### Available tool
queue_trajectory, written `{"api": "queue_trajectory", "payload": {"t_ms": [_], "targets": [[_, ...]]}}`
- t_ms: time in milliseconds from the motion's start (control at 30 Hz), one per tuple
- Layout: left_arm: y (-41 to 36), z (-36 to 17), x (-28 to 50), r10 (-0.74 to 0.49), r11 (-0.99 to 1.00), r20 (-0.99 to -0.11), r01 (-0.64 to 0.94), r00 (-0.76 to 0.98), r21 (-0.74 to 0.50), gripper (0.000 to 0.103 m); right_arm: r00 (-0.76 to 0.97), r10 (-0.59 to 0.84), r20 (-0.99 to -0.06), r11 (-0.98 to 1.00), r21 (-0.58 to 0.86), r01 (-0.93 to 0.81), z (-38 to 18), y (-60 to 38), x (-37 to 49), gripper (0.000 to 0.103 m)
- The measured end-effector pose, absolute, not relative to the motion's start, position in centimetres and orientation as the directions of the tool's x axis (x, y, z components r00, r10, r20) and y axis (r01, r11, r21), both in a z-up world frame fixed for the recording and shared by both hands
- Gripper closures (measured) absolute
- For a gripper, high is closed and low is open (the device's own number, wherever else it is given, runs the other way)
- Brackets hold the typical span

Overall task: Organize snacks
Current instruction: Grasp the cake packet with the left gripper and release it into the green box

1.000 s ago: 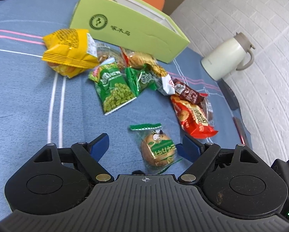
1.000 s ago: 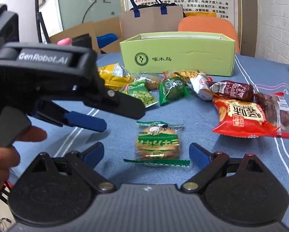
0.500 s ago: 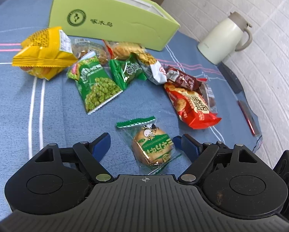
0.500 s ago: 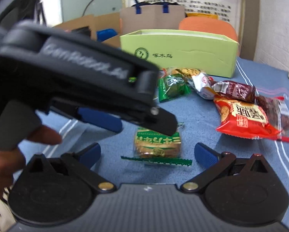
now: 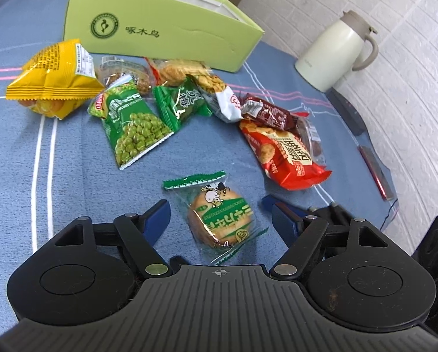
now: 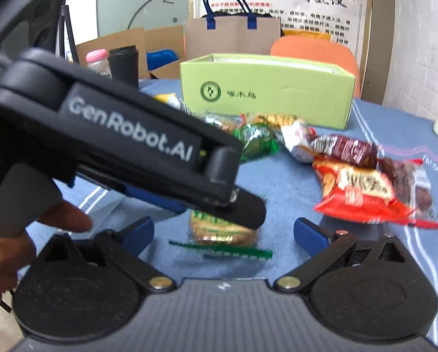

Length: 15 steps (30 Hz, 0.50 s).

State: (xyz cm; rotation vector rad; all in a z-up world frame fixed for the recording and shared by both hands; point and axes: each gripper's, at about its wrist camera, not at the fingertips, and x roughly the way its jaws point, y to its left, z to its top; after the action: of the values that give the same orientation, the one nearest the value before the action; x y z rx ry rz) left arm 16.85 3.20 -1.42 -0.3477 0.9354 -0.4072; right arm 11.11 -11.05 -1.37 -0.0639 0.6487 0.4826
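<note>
Surface carries green box; biscuit packet lies apart, nearest. Left hand-held gripper straddles it, jaws closing, pads not touching; packet's long axis runs along the fingers. Right hand-held gripper released, closing slightly, behind.

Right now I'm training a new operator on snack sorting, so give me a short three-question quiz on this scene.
1. True or false: the round biscuit packet lies between the left gripper's fingers, pads not touching it.
2. Which snack lies nearest the white jug? A) yellow bag B) red cracker bag C) green pea bag
3. Fill in: the green box stands ____ at the top.

Key: 1 true; 2 B; 3 open
</note>
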Motion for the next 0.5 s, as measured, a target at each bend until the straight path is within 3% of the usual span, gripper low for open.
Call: {"api": "queue_trajectory", "payload": {"t_ms": [67,100,133,300,500], "targets": [[2.8,-1.5,16.8,-0.478,0.872,-0.698,0.199,0.533,-0.446,0.052,0.700,0.403,-0.590,0.890,0.072,-0.451,-1.5,-10.7,10.6,0.005],[2.5,-1.6,16.7,-0.470,0.879,-0.702,0.207,0.535,-0.430,0.077,0.705,0.409,-0.579,0.887,0.069,-0.457,-1.3,-10.6,10.3,0.025],[2.2,-1.6,16.6,-0.462,0.884,-0.710,0.216,0.531,-0.414,0.087,0.718,0.392,-0.575,0.895,0.056,-0.443,-0.9,-10.6,10.0,0.029],[2.5,-1.2,15.9,-0.463,0.883,-0.699,0.220,0.545,-0.414,0.097,0.696,0.427,-0.578,0.890,0.133,-0.436,-0.3,-11.7,10.1,0.030],[3.4,1.8,15.8,-0.465,0.878,-0.641,0.227,0.611,-0.421,0.096,0.742,0.430,-0.515,0.887,0.086,-0.454,2.5,-10.8,9.9,0.030]]}}
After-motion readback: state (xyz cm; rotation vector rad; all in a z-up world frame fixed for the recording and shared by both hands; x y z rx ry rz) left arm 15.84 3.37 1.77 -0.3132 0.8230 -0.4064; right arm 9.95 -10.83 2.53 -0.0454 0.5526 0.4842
